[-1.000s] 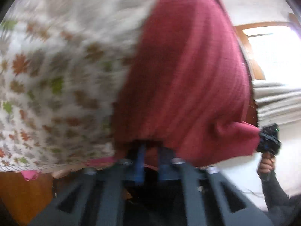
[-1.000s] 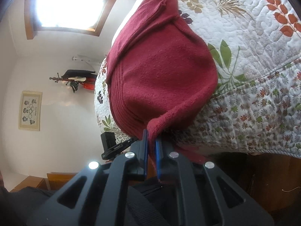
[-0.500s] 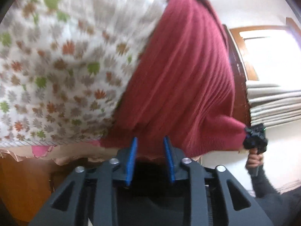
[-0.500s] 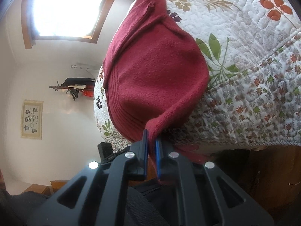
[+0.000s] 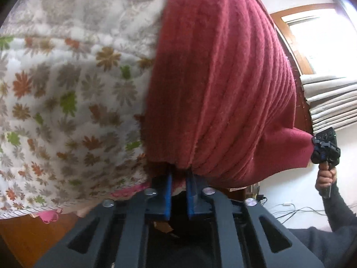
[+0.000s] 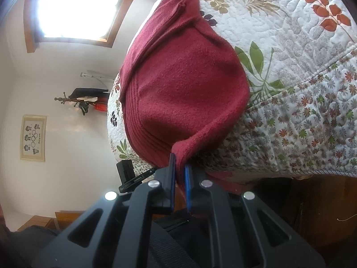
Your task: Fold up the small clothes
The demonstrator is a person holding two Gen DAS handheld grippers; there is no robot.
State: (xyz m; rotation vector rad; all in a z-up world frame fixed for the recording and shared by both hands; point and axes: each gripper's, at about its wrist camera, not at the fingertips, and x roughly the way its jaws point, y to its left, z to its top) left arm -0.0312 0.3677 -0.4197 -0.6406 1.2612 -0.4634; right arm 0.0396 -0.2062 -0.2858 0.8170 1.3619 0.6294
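In the left wrist view a dark red knitted sweater point(image 5: 223, 84) fills the space ahead of the fingers, its ribbed hem band running in curved lines across the fabric and its lower edge hanging just over the tips of the left gripper point(image 5: 178, 176). The blue pads sit a narrow gap apart, with the hem reaching down to their tips; whether fabric is truly clamped between them cannot be told, since the cloth covers the tips. To the left of the fingers lies a white quilted bedspread point(image 5: 67, 102) printed with small flowers, its striped border falling over the bed's edge. Far to the right of the fingers the sweater's other corner is pulled to a point at the right gripper point(image 5: 316, 144), gripped from below by a hand point(image 5: 326, 175) in a dark sleeve. The right wrist view shows what the first hides: the sweater point(image 6: 178, 89) lies spread on top of the bedspread point(image 6: 301, 84), plain fleecy knit above the ribbed band, with a folded sleeve lying along its far left side. Here the right gripper point(image 6: 180, 163) has its blue pads drawn close, pinching the sweater's near corner, which rises to a taut peak directly ahead of them.
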